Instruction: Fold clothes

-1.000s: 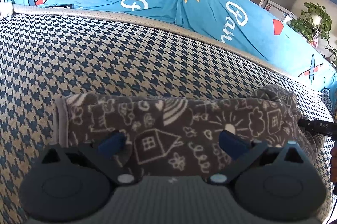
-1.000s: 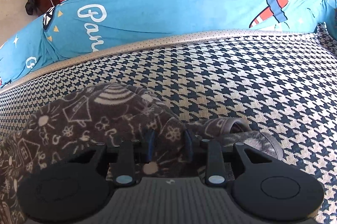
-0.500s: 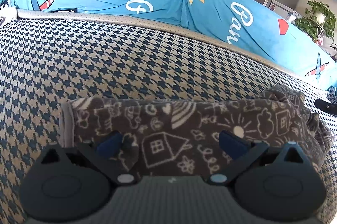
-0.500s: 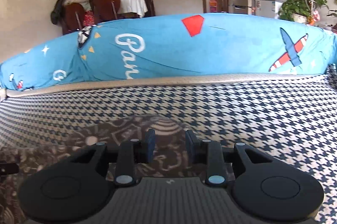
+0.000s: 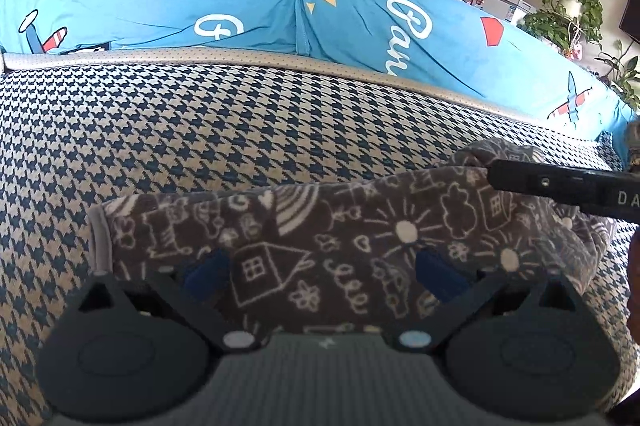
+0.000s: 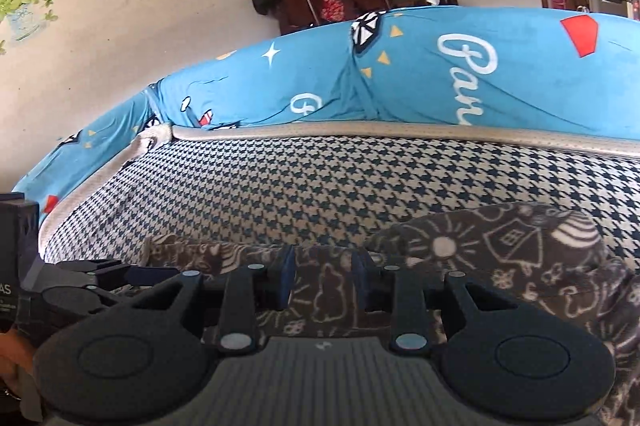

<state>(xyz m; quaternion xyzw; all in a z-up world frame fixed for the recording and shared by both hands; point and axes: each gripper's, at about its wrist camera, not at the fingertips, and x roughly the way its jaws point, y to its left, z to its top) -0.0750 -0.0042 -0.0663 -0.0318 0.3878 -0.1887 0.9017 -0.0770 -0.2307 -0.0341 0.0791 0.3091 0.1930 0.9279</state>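
Softly fleecy, the doodle-printed garment [image 5: 360, 238] lies under the wide-open left claw [image 5: 324, 274]; right claw [image 6: 322, 284] narrowly parted.

The right gripper [image 5: 568, 187] is cut off by the frame's right edge, its fingertips hidden behind the brown garment [image 5: 320, 246].

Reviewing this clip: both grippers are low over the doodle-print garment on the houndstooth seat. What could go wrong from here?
1. The left gripper is open, so the garment lies loose and may shift.
2. The right gripper has only a narrow gap, so it may catch a thin pinch or several layers.
3. The right end is bunched; the fold may turn out uneven.
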